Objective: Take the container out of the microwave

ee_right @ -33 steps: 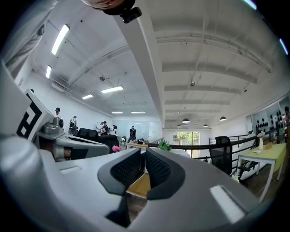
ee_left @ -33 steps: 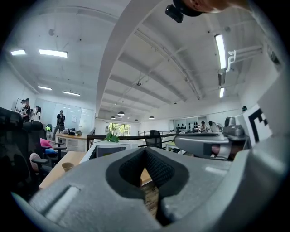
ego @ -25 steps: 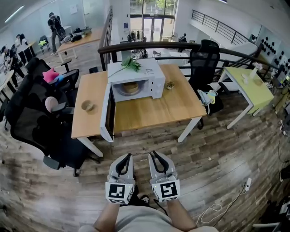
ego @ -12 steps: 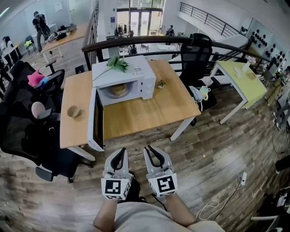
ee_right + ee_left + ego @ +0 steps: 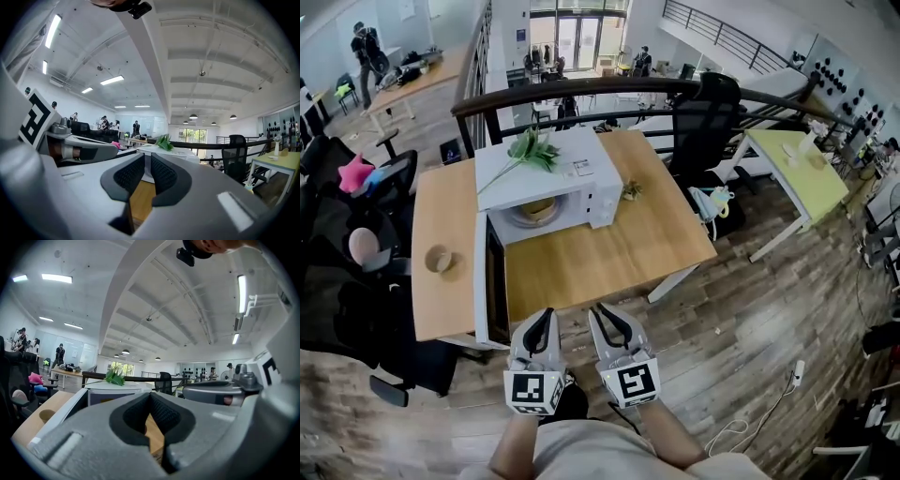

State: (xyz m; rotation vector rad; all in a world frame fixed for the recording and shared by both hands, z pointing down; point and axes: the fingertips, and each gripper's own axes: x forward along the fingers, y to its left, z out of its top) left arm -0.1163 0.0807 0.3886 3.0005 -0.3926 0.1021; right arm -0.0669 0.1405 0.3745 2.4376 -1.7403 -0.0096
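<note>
Left gripper (image 5: pixel 544 317) and right gripper (image 5: pixel 600 313) are moulded in grey, jaws lined inside with black ribbed pads (image 5: pixel 162 416). Behind the jaws, cubes (image 5: pixel 533 391) printed with black-and-white square markers are fixed. Beige clothing (image 5: pixel 591 455) is worn.

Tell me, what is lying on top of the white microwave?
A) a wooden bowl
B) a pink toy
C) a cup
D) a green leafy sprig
D: a green leafy sprig lies across the top of the microwave.

A wooden table (image 5: pixel 609 253) stands on plank floor (image 5: pixel 750 319), black office chair (image 5: pixel 705 122) and railing (image 5: pixel 581 86) behind.
</note>
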